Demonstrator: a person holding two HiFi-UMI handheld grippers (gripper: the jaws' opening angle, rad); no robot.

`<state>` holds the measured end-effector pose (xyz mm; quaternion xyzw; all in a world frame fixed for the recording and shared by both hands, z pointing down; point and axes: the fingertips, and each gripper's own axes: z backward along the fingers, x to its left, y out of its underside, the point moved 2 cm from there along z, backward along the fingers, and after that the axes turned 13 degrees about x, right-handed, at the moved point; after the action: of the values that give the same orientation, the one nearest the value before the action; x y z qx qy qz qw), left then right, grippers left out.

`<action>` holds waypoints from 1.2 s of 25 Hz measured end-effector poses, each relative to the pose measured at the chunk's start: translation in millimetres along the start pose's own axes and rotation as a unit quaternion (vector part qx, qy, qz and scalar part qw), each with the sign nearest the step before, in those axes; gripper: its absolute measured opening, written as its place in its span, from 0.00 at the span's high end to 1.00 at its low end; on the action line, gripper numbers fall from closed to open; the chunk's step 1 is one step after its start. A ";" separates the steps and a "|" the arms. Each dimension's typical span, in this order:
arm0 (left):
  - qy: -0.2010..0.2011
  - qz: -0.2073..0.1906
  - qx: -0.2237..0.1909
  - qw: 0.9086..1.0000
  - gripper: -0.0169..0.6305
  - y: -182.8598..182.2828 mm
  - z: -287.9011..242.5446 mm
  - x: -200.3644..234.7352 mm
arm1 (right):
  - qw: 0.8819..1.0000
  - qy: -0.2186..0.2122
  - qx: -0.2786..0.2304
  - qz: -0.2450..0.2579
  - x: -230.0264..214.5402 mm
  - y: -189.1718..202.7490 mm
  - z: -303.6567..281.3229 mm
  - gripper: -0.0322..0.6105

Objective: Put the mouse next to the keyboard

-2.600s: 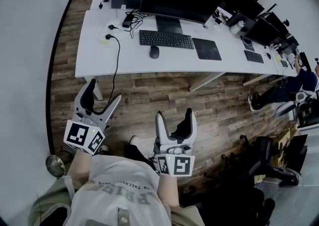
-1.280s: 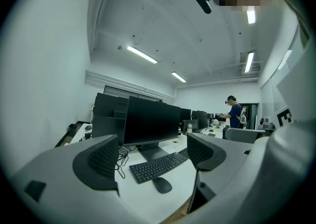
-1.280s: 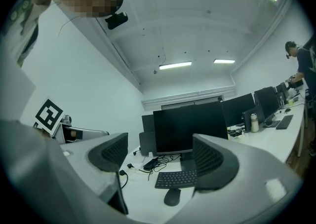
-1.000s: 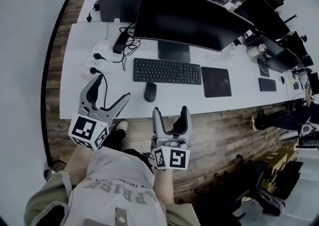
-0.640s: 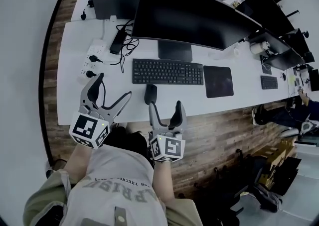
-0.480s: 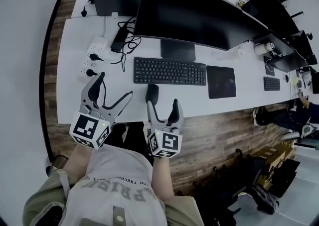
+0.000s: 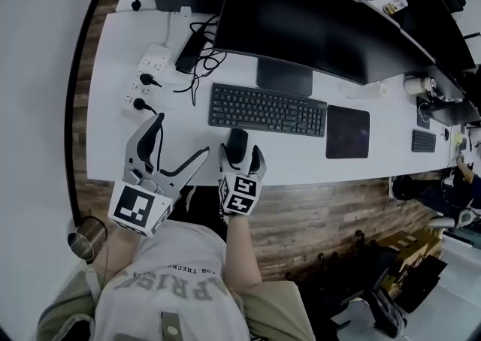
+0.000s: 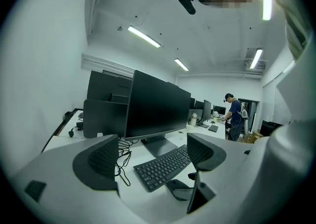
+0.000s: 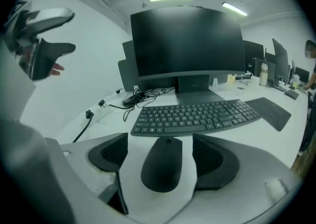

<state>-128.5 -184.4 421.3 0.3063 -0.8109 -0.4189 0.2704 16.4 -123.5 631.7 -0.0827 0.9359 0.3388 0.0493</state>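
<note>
The left gripper [image 7: 179,140] hangs over the near edge of the worktop [image 7: 113,107] with its jaws spread wide and nothing between them. From its own view the mouse [image 8: 178,188] lies low and to the right of those jaws, half cut off behind the right-hand jaw. The right gripper [image 7: 240,153] is the nearer by far. Its jaws stand apart on either side of the mouse [image 9: 163,164], which sits squarely between them, and its own view shows a strip of bare worktop on each flank, so neither pad looks to be touching yet. The mouse's long axis runs straight along the jaws, nose pointing away, towards the keyboard [image 9: 195,114] that lies crosswise just ahead of the jaw tips. A straight close should take it across its narrow width. Further right of these jaws, past the keyboard's end, lies a dark mouse pad [image 7: 347,131]. In the head view the right gripper covers the rear of the mouse, so contact cannot be judged from there.
</note>
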 end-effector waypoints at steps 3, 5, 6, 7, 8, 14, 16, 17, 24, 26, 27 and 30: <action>-0.003 -0.003 0.000 1.000 0.33 -1.0 -2.8 -2.6 | 0.999 0.006 0.038 0.005 -5.6 15.0 -21.0 0.33; -0.004 -0.003 0.004 1.000 0.33 -0.1 -4.8 -3.4 | 0.998 0.010 0.060 0.005 -8.6 22.5 -31.4 0.33; -0.004 -0.002 0.006 1.000 0.33 0.4 -5.5 -3.4 | 0.998 0.012 0.069 0.003 -9.3 25.5 -35.4 0.33; -0.005 -0.002 0.008 1.000 0.33 0.7 -6.3 -3.4 | 0.997 0.013 0.077 0.002 -9.8 28.1 -38.7 0.33; -0.005 -0.003 0.010 1.000 0.33 0.6 -7.3 -3.5 | 0.996 0.017 0.085 0.002 -10.4 30.4 -41.2 0.33; -0.003 -0.004 0.019 1.000 0.33 -2.1 -13.9 -0.9 | 0.995 0.039 0.091 0.000 -11.5 33.4 -44.7 0.42; 0.001 -0.004 0.020 1.000 0.33 -1.0 -16.7 -1.4 | 0.995 0.040 0.089 -0.009 -11.3 34.5 -44.1 0.46; 0.005 -0.004 0.021 1.000 0.33 -0.4 -18.3 -2.2 | 0.995 0.040 0.090 -0.011 -11.4 35.1 -44.1 0.46; 0.030 -0.008 0.021 0.999 0.33 -2.6 -26.4 -8.2 | 0.994 0.036 0.094 -0.042 -14.8 34.7 -40.2 0.47; 0.040 -0.014 0.019 0.999 0.33 -4.0 -29.0 -9.3 | 0.994 0.042 0.082 -0.055 -18.3 31.6 -33.4 0.47; 0.045 -0.019 0.020 0.999 0.33 -3.9 -30.8 -10.3 | 0.994 0.046 0.075 -0.060 -20.8 28.3 -28.8 0.47; 0.064 -0.023 0.017 0.998 0.33 -6.5 -39.0 -17.9 | 0.995 0.059 0.047 -0.070 -33.2 13.3 -9.6 0.47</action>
<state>-87.7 -194.4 432.1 0.3551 -0.7917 -0.3912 0.3068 46.1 -115.6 652.3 -0.1652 0.9440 0.2847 0.0213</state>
